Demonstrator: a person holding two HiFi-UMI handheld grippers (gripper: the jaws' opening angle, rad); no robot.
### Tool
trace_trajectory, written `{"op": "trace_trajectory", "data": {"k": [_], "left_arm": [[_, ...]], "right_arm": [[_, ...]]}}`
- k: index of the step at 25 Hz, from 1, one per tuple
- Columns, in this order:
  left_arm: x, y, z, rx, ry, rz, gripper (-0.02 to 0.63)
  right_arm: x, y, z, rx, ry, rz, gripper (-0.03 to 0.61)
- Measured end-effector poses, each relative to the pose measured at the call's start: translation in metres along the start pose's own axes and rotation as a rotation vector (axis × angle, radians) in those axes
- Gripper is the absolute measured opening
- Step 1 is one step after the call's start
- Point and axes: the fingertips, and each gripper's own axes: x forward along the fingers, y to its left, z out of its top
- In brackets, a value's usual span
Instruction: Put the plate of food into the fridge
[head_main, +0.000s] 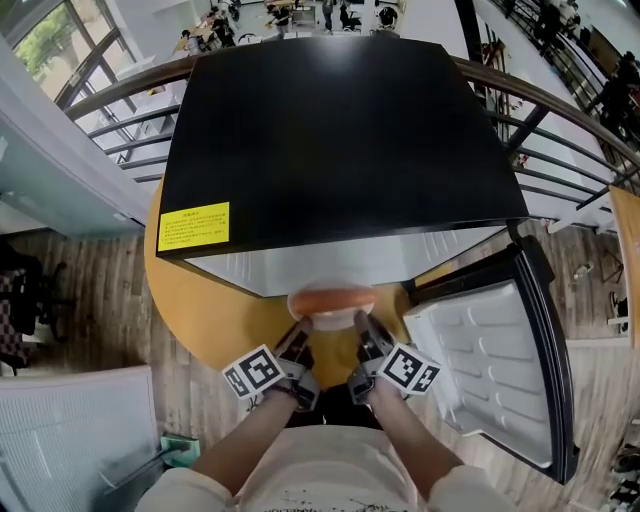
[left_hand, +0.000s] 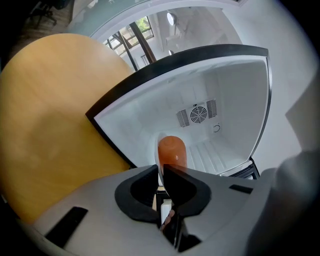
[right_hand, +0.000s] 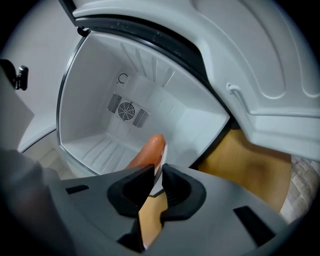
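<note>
The black-topped fridge filled the head view from 12 o'clock to the centre, standing on a round wooden table. Its door hung open toward 4 o'clock, pale moulded lining facing up. From above, the black top hid the inside. My gripper views showed a white cavity with a ribbed floor and a round fan vent on the back wall. The plate sat at the mouth of the opening, at 6 o'clock of the fridge. I could not tell whether its far edge had crossed the threshold. On it lay one smooth orange piece of food, rounded at the end; what kind, I could not make out. My left claw pinched the plate's rim at 7 o'clock and my right claw pinched it at 5 o'clock, each seeing the plate only edge-on. A yellow label sat on the top at 8 o'clock, its print too small to read.
</note>
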Motion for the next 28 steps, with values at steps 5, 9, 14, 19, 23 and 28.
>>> {"op": "trace_trajectory", "data": {"k": [5, 9, 14, 19, 23, 28], "left_arm": [[0.013, 0.009, 0.006, -0.02, -0.003, 0.002, 0.049], [0.023, 0.016, 0.013, -0.025, -0.014, 0.012, 0.049], [0.038, 0.022, 0.021, -0.038, -0.034, 0.009, 0.049], [0.05, 0.029, 0.03, -0.041, -0.049, 0.019, 0.049], [0.062, 0.035, 0.035, -0.047, -0.057, 0.028, 0.049], [0.075, 0.041, 0.039, -0.058, -0.069, 0.036, 0.049]], "right_arm": [[0.013, -0.008, 0.004, -0.001, 0.0, -0.014, 0.064], [0.026, -0.013, 0.007, -0.013, -0.002, -0.021, 0.064], [0.042, -0.018, 0.013, -0.043, -0.015, -0.025, 0.064], [0.059, -0.025, 0.018, -0.042, -0.022, -0.029, 0.064], [0.071, -0.033, 0.022, -0.036, -0.032, -0.04, 0.063], [0.083, -0.041, 0.028, -0.046, -0.049, -0.058, 0.064]]}}
